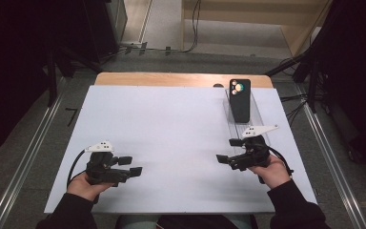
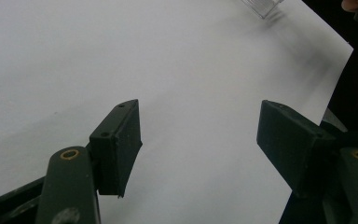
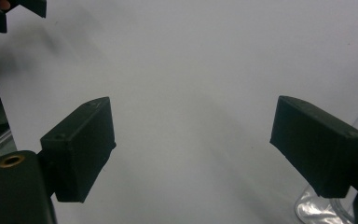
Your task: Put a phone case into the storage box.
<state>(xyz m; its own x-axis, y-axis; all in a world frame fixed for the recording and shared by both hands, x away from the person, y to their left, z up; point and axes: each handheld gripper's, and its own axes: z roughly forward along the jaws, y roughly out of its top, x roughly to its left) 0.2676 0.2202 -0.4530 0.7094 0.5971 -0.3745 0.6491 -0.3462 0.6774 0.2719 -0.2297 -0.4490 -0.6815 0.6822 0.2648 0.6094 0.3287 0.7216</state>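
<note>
Holding both grippers low over the white table (image 1: 171,129), you have all jaws wide open and empty. The black phone (image 1: 240,99) leans in the clear stand (image 1: 248,125), beyond and just beside your right gripper (image 1: 229,150), outside its jaws. I think a careless swing could knock the light stand and tip the phone. Your left gripper (image 1: 129,165) is well apart from it.

Left gripper (image 1: 132,166) low at near left, jaws spread wide, nothing between, pointing toward centre; right gripper (image 1: 228,150) at near right, jaws likewise wide and empty, aimed leftward; both hands gripping from behind.
</note>
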